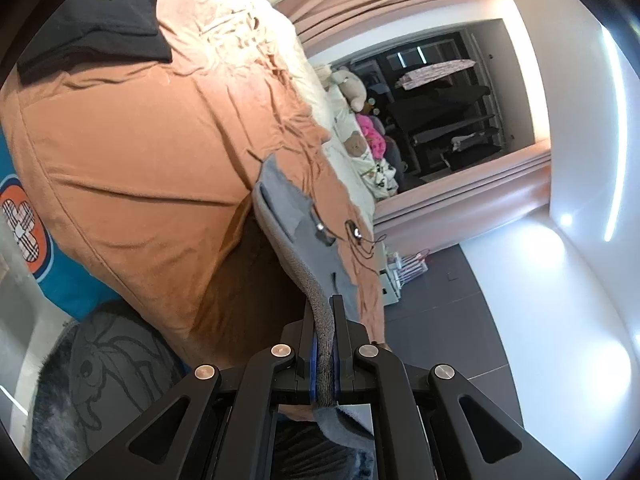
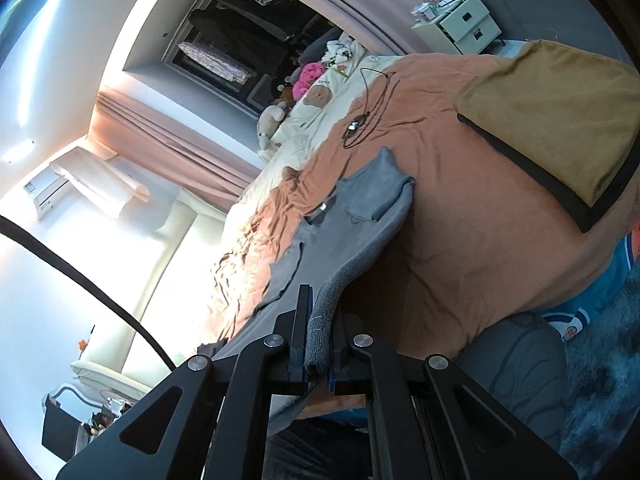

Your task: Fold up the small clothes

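Observation:
A small grey garment (image 1: 298,216) lies partly on the orange bedspread (image 1: 132,152), its ribbed hem lifted off the bed edge. My left gripper (image 1: 325,320) is shut on one end of that hem. My right gripper (image 2: 320,316) is shut on the other end, and the grey garment (image 2: 360,200) stretches away from it, one part folded over near the middle. A folded black garment (image 1: 100,16) with a white print lies at the far corner in the left wrist view. A folded mustard garment (image 2: 560,116) with a black edge lies on the bed in the right wrist view.
A black cable with earphones (image 2: 360,120) lies on the bedspread beyond the grey garment. Stuffed toys and cream bedding (image 2: 316,96) are at the head of the bed. A white drawer unit (image 2: 464,24) stands beside the bed. A dark fluffy rug (image 1: 80,380) covers the floor.

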Available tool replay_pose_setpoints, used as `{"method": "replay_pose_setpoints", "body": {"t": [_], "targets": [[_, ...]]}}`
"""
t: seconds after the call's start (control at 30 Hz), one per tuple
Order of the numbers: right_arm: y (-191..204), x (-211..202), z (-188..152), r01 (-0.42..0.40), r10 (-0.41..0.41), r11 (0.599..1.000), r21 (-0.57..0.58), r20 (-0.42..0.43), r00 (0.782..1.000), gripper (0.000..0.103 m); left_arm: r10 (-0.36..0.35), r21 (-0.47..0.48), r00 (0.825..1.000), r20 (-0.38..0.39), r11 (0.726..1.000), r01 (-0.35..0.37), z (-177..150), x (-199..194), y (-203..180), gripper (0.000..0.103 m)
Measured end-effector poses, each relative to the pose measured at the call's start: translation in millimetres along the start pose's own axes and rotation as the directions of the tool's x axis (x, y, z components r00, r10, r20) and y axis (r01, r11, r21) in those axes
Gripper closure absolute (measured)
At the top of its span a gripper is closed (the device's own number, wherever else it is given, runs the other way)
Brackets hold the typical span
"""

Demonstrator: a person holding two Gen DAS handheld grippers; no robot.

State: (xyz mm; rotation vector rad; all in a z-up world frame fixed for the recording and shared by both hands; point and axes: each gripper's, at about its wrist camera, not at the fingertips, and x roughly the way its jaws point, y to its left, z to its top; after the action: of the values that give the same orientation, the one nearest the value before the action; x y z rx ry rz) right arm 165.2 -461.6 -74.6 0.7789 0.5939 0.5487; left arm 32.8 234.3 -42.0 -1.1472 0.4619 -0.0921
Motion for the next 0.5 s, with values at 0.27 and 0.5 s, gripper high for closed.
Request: {"method": "replay_pose_setpoints", "body": {"t": [0.27,0.5], "targets": [[1.3,-22.7,-2.9,-0.049,0.051,0.998,-0.043,0.049,0.998,0.101,-0.05,0.059,0.997,0.061,0.997,0.046,-0.9,-36.6,-35.2,0.099],[-0.8,-30.0,-6.3,-0.093,0.098,0.993,-0.071,0.073,0.993,0.101,-0.117,0.102,0.99,0.074,0.989,0.109,5.2,-55.8,-63.8,0.099]]}}
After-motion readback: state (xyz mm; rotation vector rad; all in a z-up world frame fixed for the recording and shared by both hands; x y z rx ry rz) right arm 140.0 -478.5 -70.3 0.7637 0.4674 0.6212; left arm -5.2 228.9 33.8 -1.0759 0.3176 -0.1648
